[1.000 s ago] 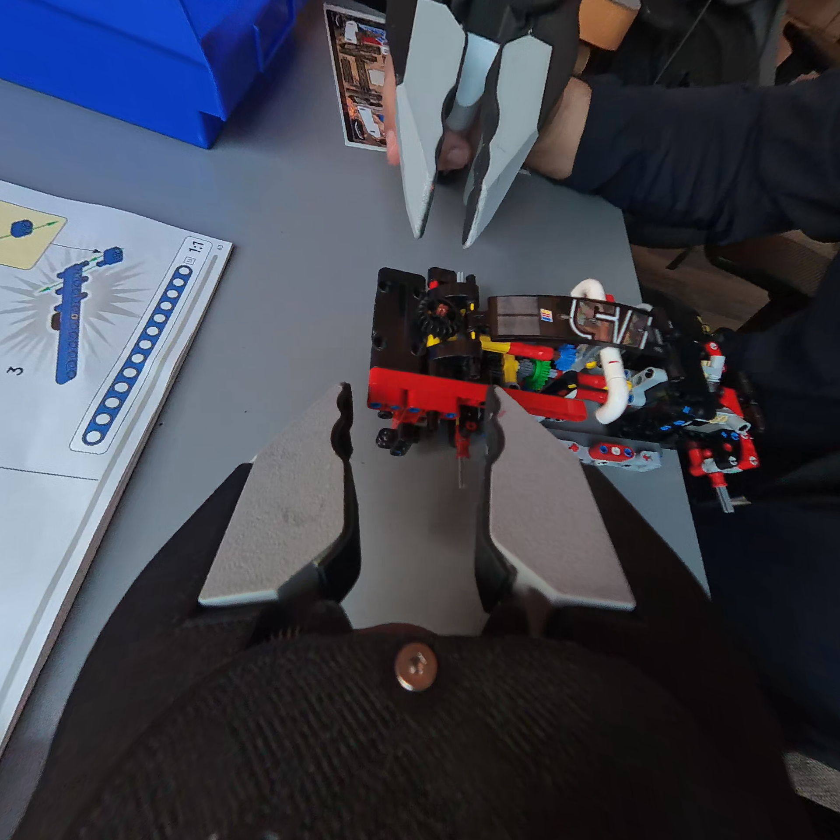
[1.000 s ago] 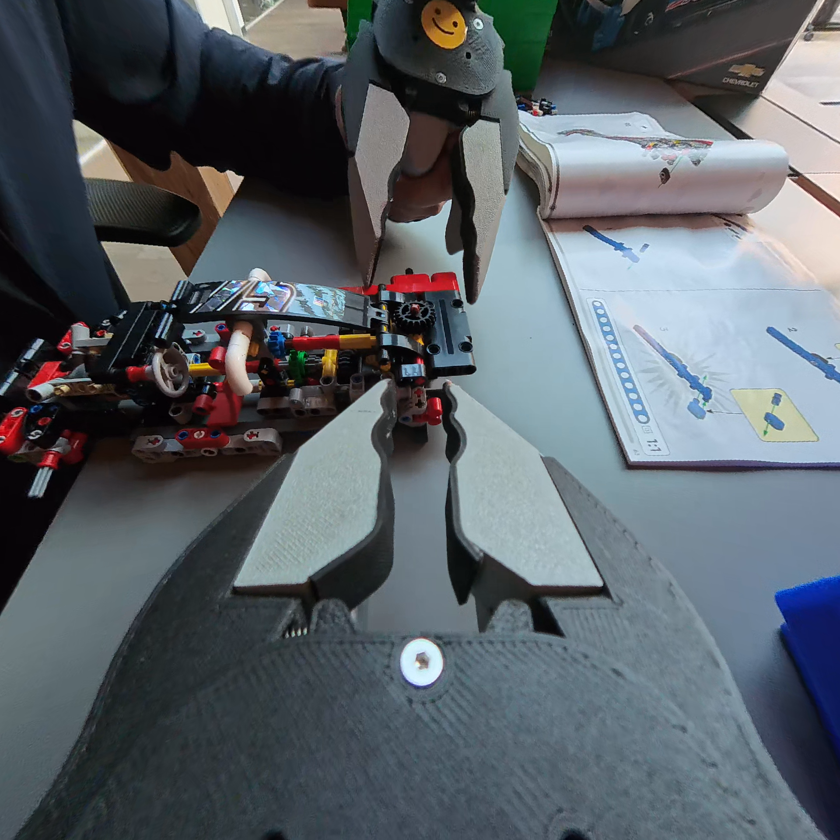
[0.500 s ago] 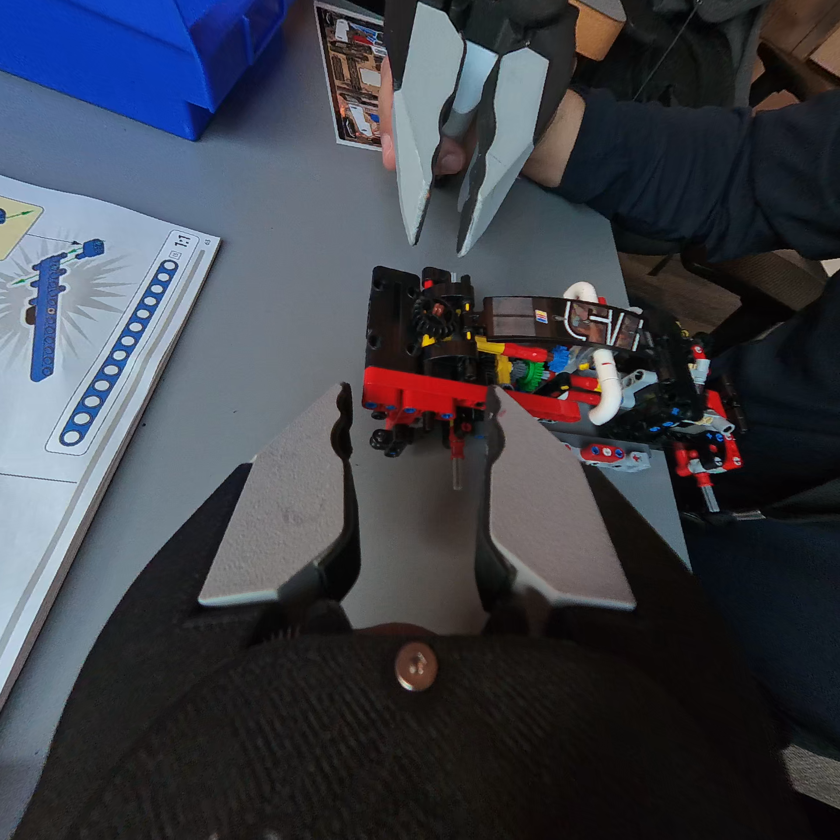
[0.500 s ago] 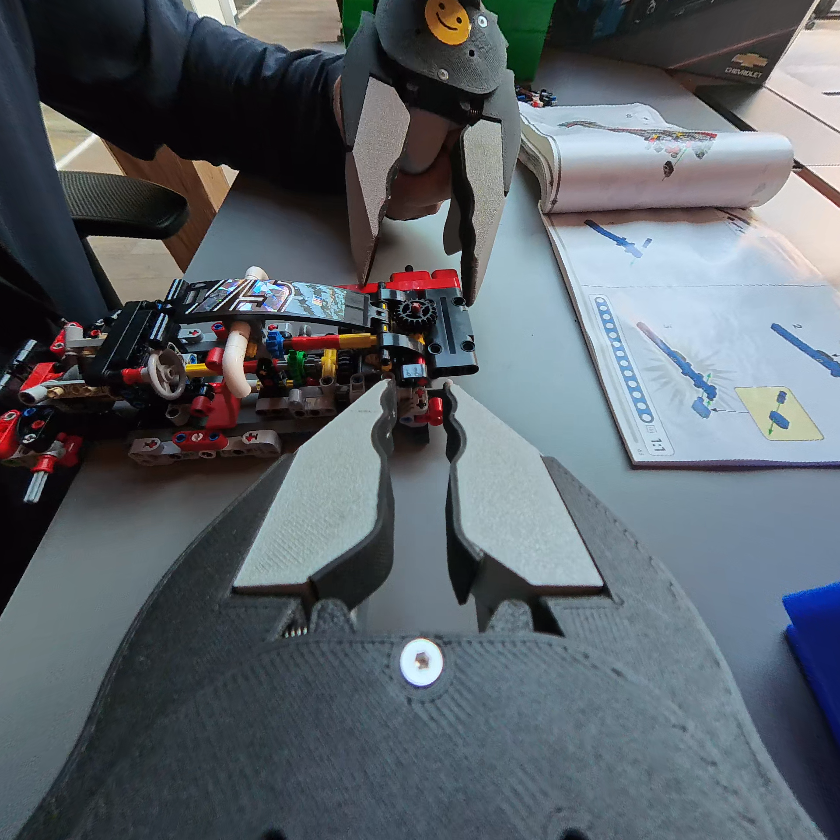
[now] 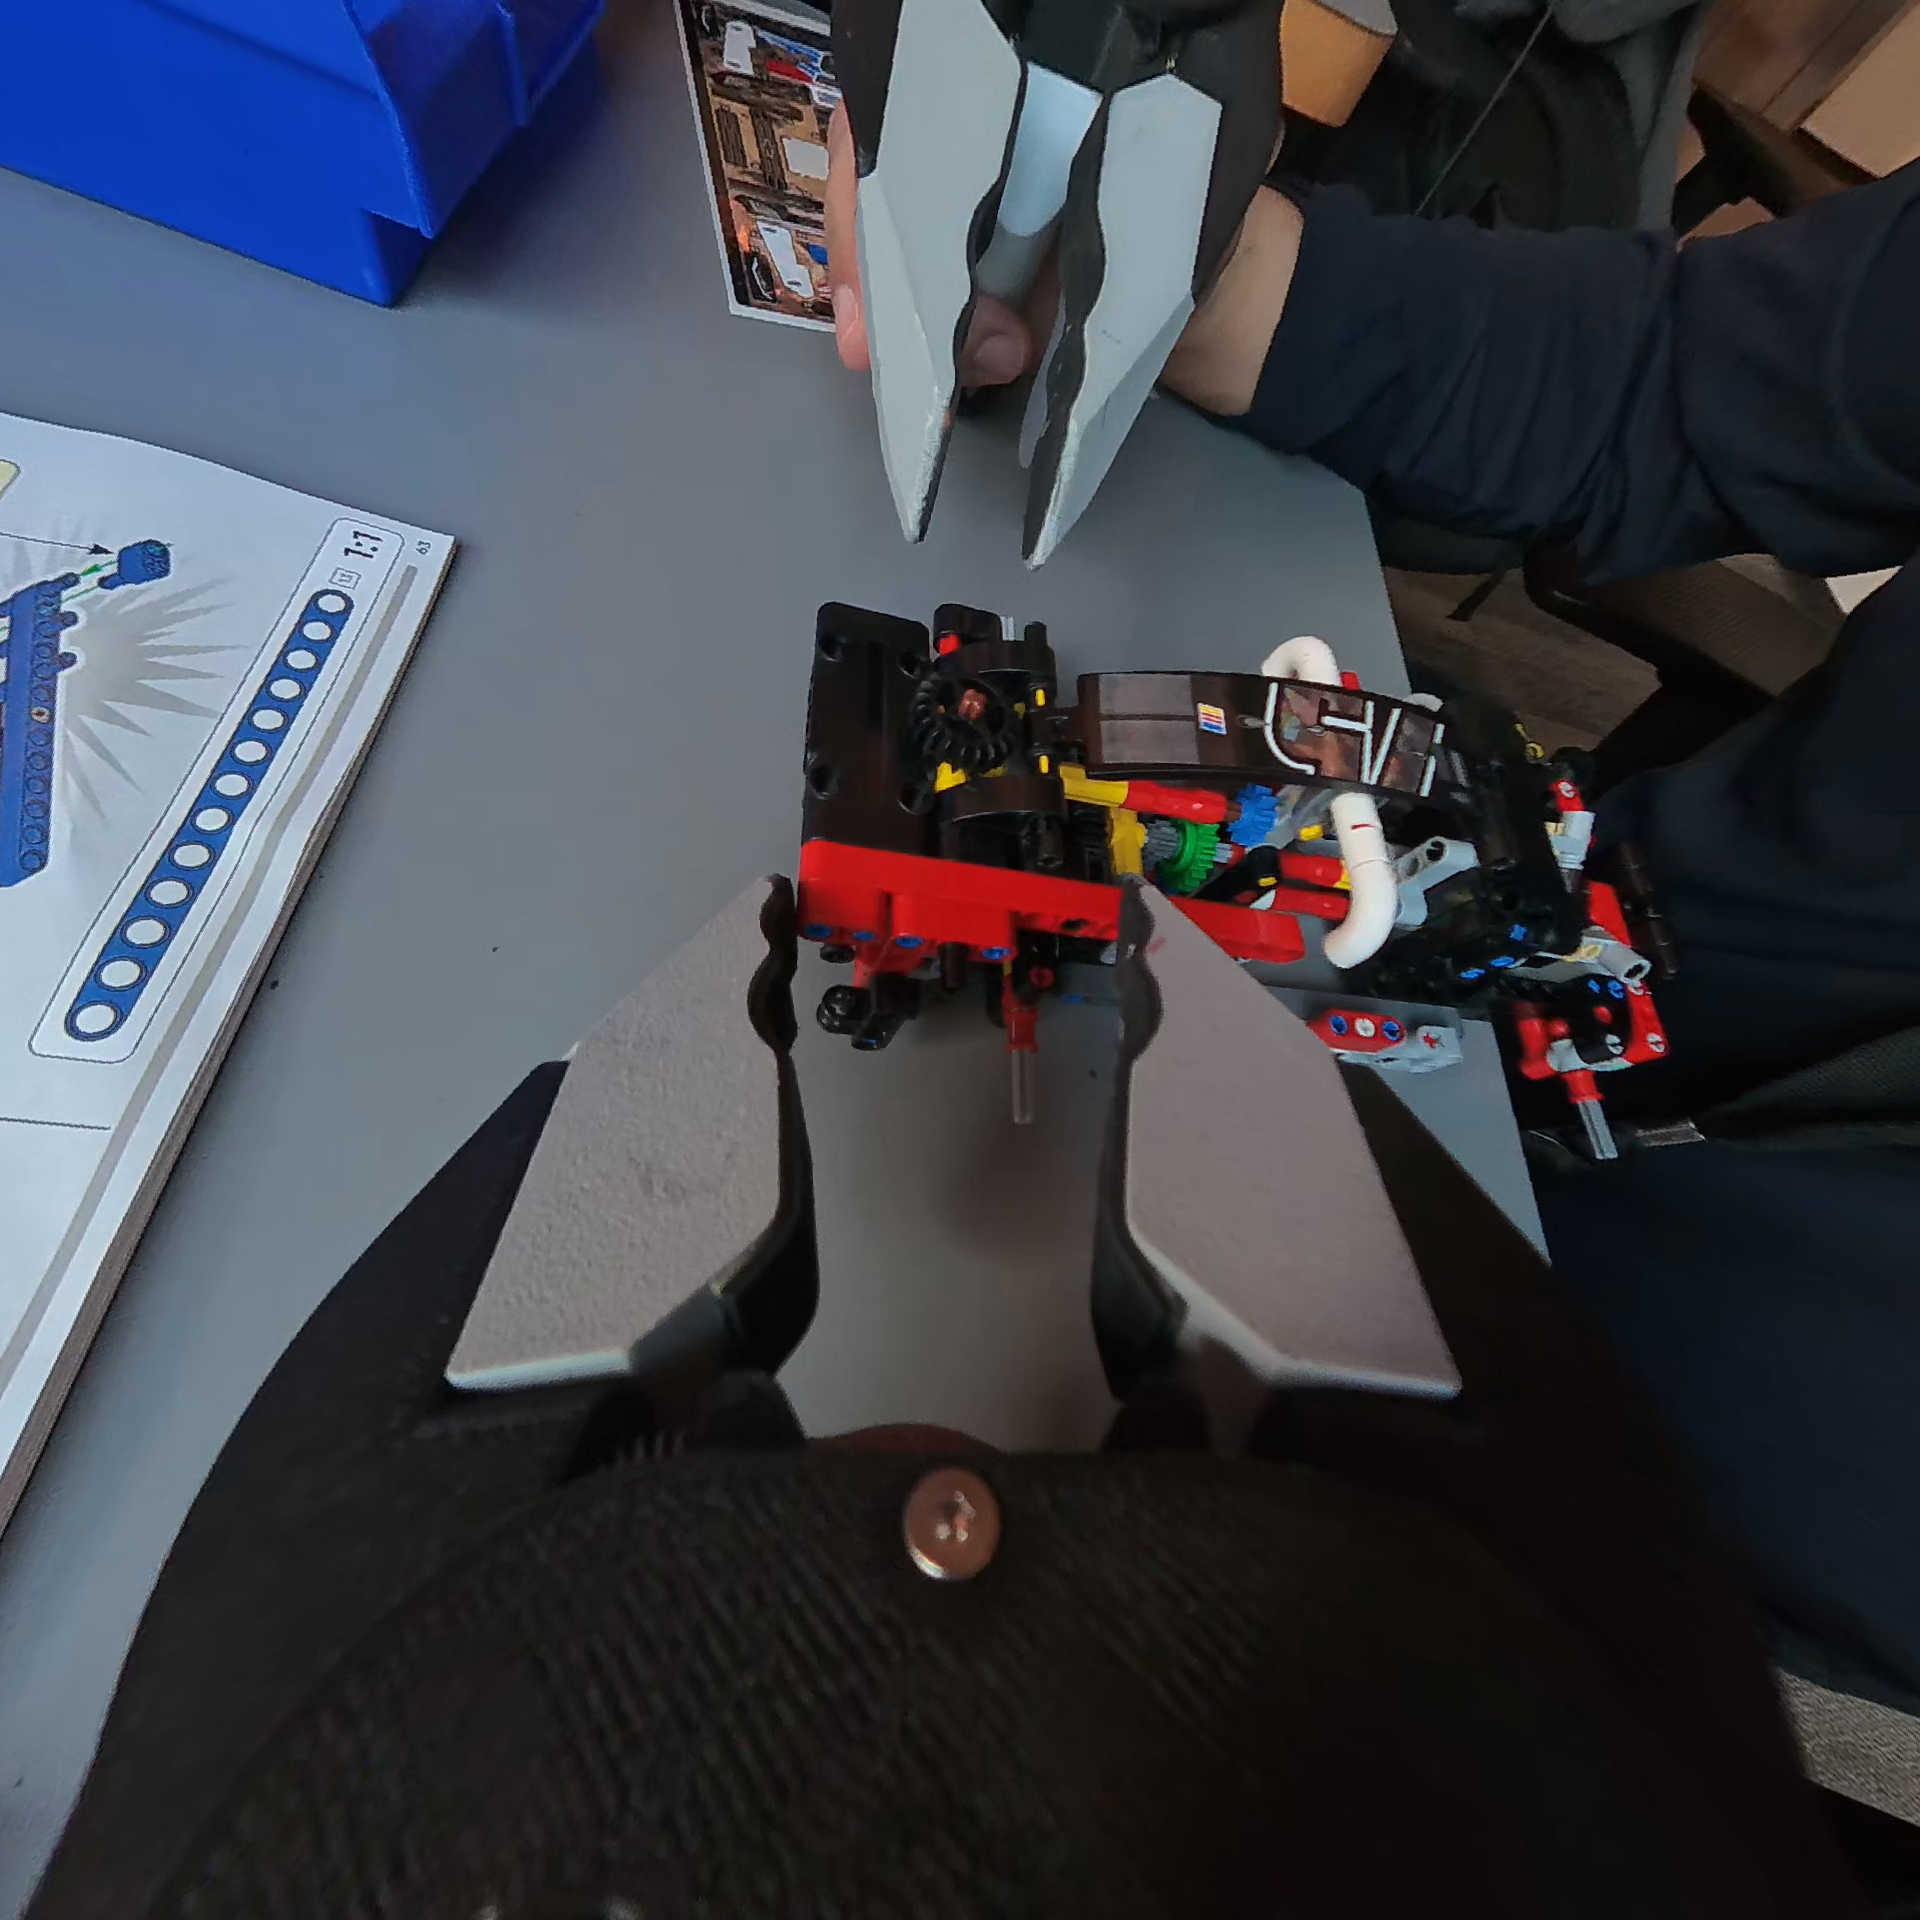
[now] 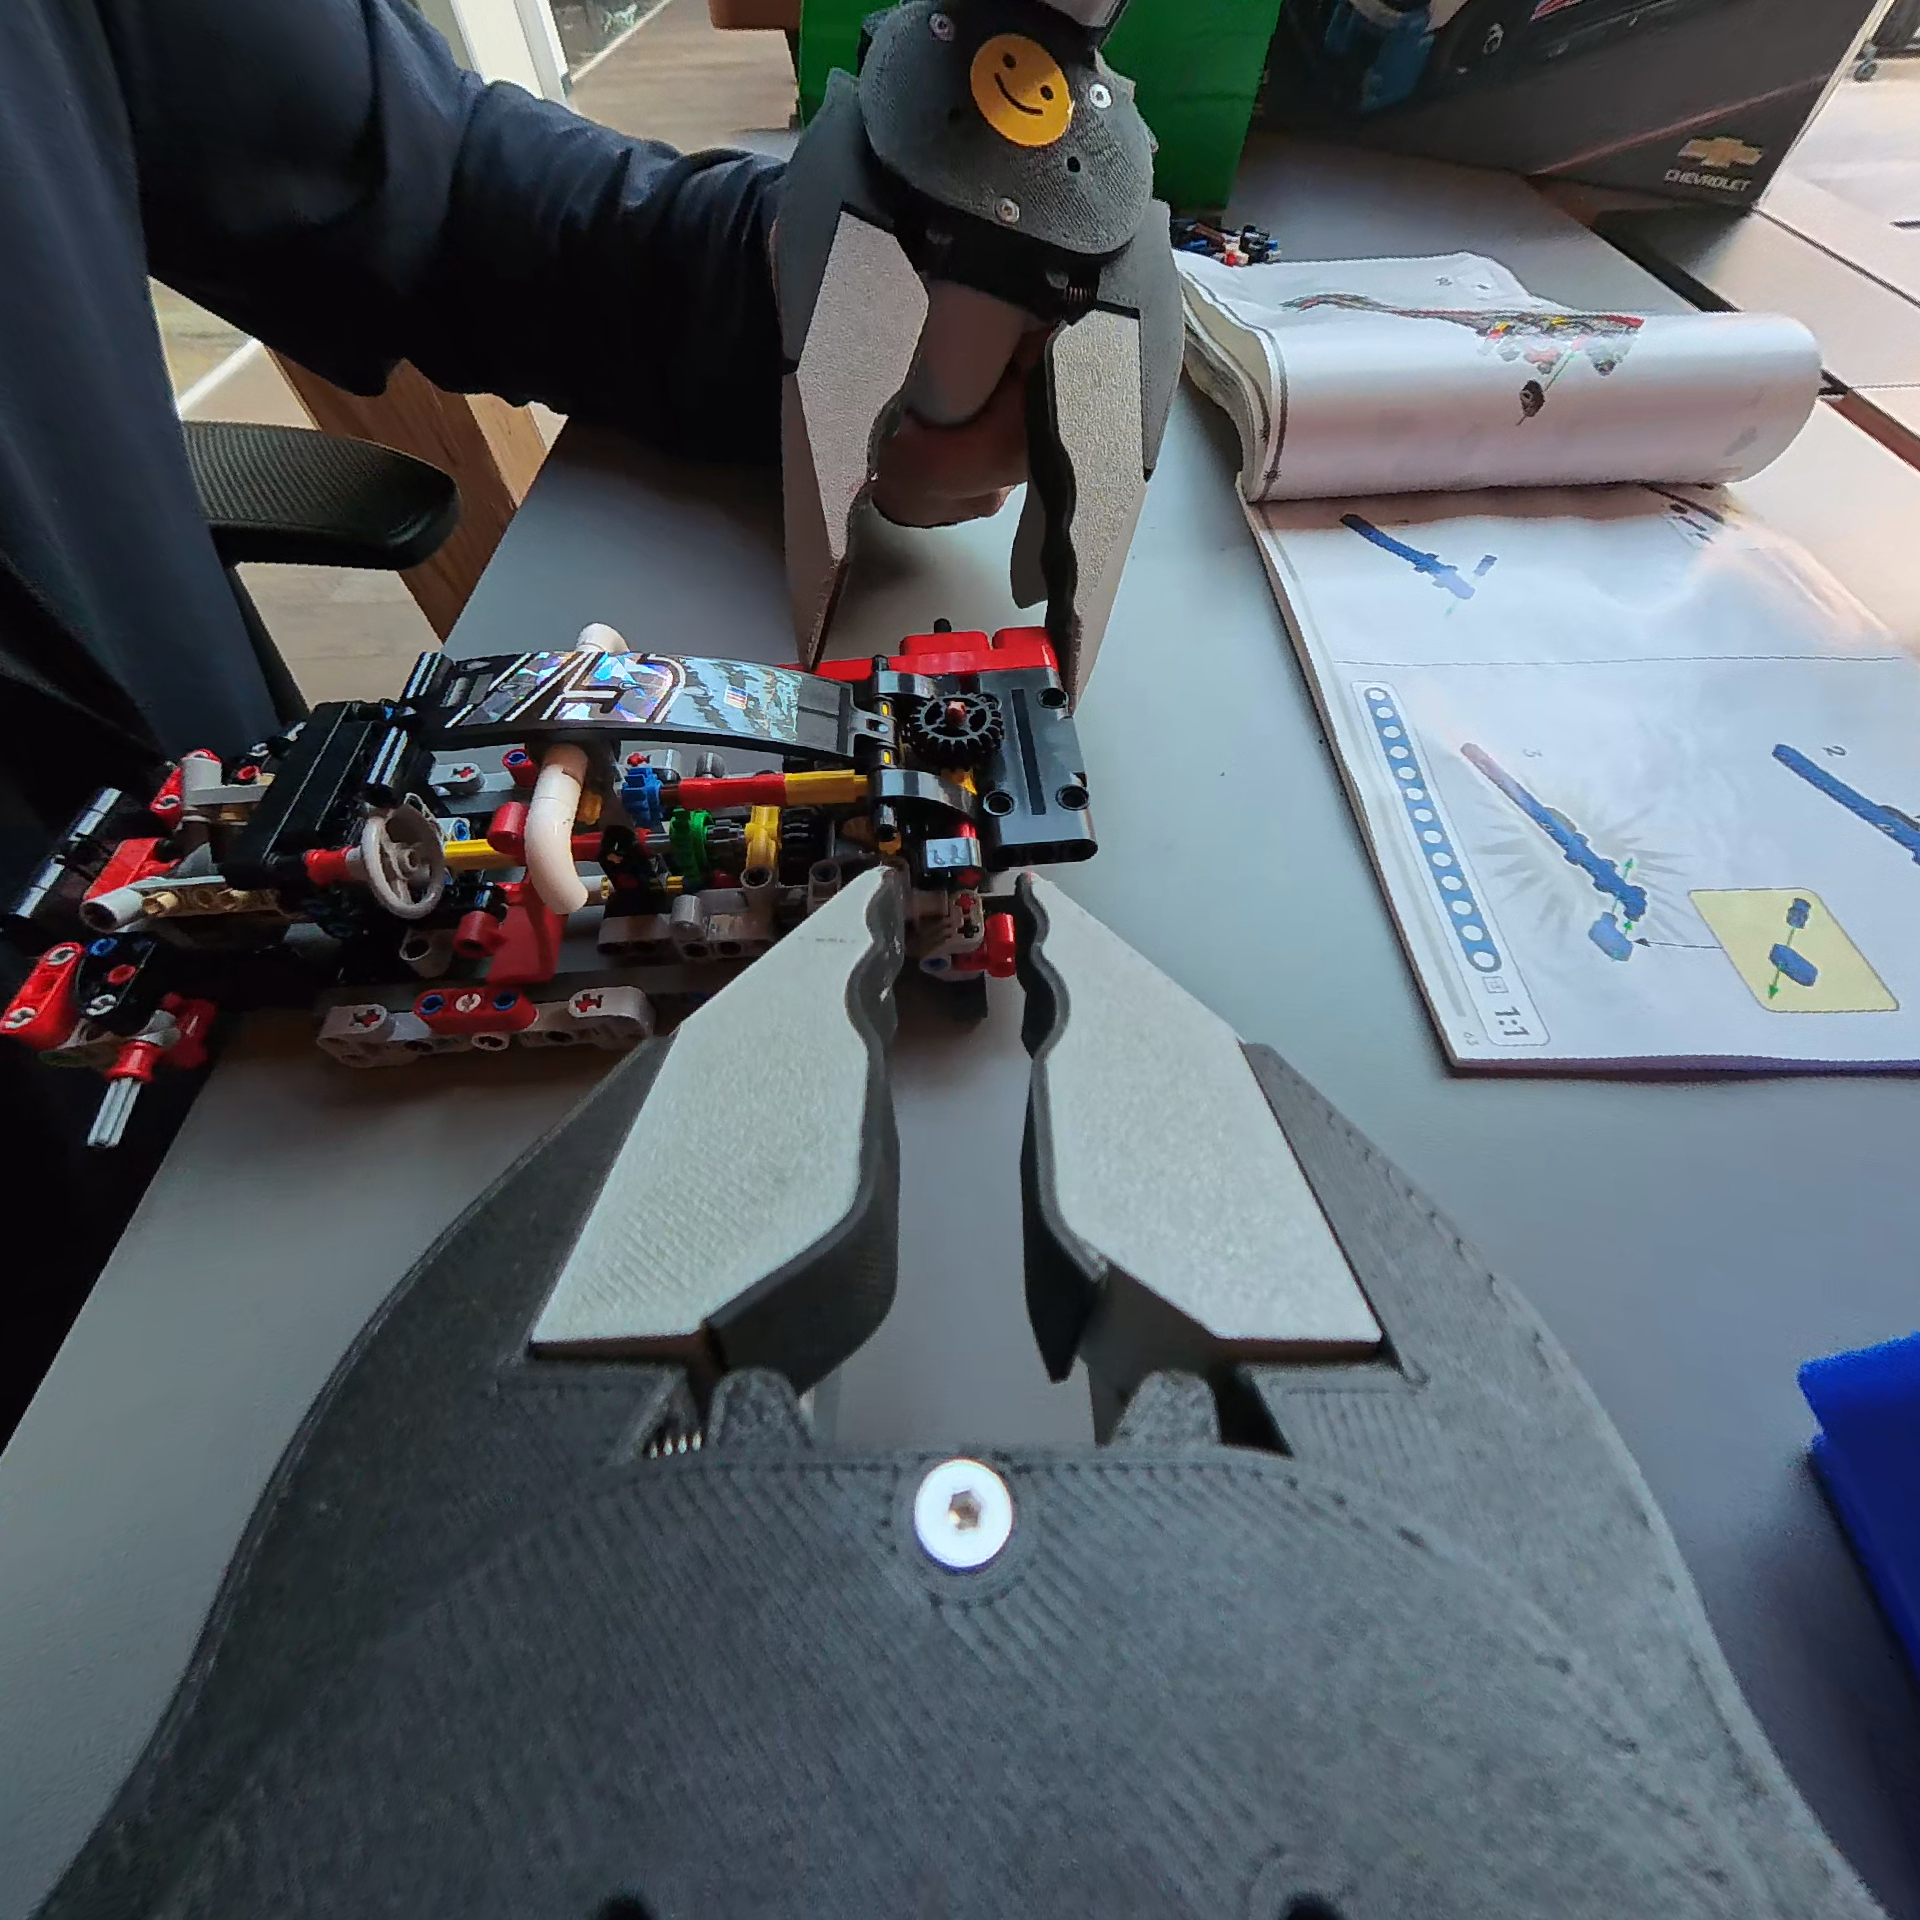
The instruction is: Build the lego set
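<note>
A partly built toy car (image 5: 1039, 821) of red, black and coloured bricks lies on the grey table (image 5: 582, 644). My left gripper (image 5: 956, 914) is open. Its fingertips stand on either side of the red beam (image 5: 935, 894) at the car's end, with a thin gap at the left pad. In the right wrist view it (image 6: 945, 644) comes down over that red end. My right gripper (image 6: 956, 894) is narrowly open with nothing in it, just short of a small grey and red part (image 6: 966, 925) on the car's (image 6: 727, 790) other side. In the left wrist view its tips (image 5: 977, 545) stand clear of the car.
An open instruction booklet (image 5: 156, 831) lies beside the car and also shows in the right wrist view (image 6: 1610, 779). A blue bin (image 5: 260, 125) and a sticker sheet (image 5: 758, 156) lie farther off. A dark box (image 6: 1558, 83) stands at the back. The table edge (image 5: 1455, 831) runs just past the car.
My left gripper's jaws have widened slightly around the red beam. Both grippers and the car have otherwise barely moved.
</note>
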The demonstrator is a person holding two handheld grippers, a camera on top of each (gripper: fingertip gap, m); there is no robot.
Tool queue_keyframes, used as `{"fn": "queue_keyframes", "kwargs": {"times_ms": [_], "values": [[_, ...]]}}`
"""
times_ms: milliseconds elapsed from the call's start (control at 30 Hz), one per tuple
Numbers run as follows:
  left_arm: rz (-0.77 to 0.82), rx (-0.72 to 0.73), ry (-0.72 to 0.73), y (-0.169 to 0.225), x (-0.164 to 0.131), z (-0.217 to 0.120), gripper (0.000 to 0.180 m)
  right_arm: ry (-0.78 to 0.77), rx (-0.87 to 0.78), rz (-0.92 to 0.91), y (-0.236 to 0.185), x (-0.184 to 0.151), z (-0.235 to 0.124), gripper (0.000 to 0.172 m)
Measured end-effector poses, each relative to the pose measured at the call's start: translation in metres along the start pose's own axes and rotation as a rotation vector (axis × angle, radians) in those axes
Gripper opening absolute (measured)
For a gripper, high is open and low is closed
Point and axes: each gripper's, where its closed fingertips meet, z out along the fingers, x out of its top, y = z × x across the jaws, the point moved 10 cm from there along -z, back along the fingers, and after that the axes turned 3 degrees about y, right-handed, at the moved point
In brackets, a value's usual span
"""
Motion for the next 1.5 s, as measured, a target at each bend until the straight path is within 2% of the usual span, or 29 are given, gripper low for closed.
{"fn": "queue_keyframes", "kwargs": {"times_ms": [300, 833, 1500], "values": [[-0.014, -0.022, -0.011, 0.0, -0.002, 0.0, 0.063, -0.022, 0.0, -0.017, -0.002, 0.0, 0.003, 0.019], [-0.038, -0.059, 0.007, -0.003, -0.004, 0.002, 0.062, -0.062, -0.018, -0.055, -0.006, 0.0, 0.011, 0.01], [-0.086, -0.074, 0.032, -0.006, -0.004, 0.003, 0.052, -0.051, 0.014, -0.025, -0.003, 0.001, 0.011, 0.008]]}}
